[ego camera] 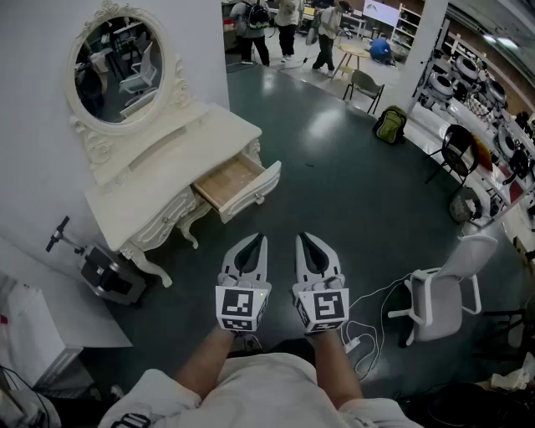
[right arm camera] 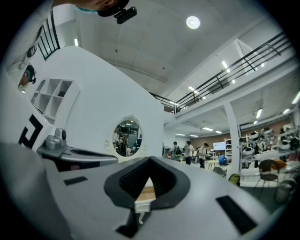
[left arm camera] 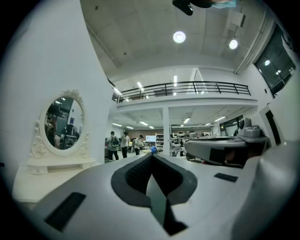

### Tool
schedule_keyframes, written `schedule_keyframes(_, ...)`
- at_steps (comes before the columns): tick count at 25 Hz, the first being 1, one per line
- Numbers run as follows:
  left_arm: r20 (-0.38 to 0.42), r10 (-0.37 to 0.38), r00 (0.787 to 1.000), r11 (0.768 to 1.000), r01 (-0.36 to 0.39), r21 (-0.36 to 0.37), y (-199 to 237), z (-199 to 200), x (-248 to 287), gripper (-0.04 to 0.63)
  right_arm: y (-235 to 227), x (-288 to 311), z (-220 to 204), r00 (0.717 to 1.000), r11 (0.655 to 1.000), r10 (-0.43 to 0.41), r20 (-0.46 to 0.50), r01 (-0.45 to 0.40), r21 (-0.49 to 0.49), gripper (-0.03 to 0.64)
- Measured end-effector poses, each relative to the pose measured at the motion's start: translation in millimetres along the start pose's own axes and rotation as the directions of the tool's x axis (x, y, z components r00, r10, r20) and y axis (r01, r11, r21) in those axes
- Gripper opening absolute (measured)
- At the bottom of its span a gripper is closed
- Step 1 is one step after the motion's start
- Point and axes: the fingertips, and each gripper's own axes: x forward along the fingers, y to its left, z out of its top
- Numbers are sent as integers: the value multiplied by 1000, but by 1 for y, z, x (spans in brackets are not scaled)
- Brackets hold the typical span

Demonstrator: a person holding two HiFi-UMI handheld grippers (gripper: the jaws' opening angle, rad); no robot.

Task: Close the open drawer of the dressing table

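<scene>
A cream dressing table [ego camera: 171, 180] with an oval mirror [ego camera: 117, 63] stands against the white wall at the left. Its drawer [ego camera: 238, 185] is pulled out, showing a bare wooden inside. My left gripper [ego camera: 262, 240] and right gripper [ego camera: 301, 238] hang side by side over the dark floor, a short way in front of the drawer, both shut and empty. In the right gripper view the drawer [right arm camera: 144, 196] shows through the gap behind the closed jaws of my right gripper [right arm camera: 150, 159]. The left gripper view has the mirror [left arm camera: 63, 124] at its left, past my left gripper [left arm camera: 152, 155].
A white office chair [ego camera: 443, 292] stands at the right with a white cable [ego camera: 368, 322] on the floor beside it. A wheeled device [ego camera: 104, 272] sits left of the table's legs. Several people [ego camera: 284, 25] and more chairs [ego camera: 364, 84] are far behind.
</scene>
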Motion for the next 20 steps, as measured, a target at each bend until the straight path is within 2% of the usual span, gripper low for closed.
schedule_keyframes(9,-25,38,999,999,-38,6,21,-19,25,8,-3,37,-24,998,998,51,-21,-51,26,15)
schedule_keyframes(16,-62,130,989,991,-130,10,36,-33,79,8,-33,93,-38,983,983,181,-38,-181,6,15)
schedule_keyframes(20,-77,198,977,980,-198,7,48,-38,119,8,-56,135,-47,963,964,264,-58,-265,-16,15)
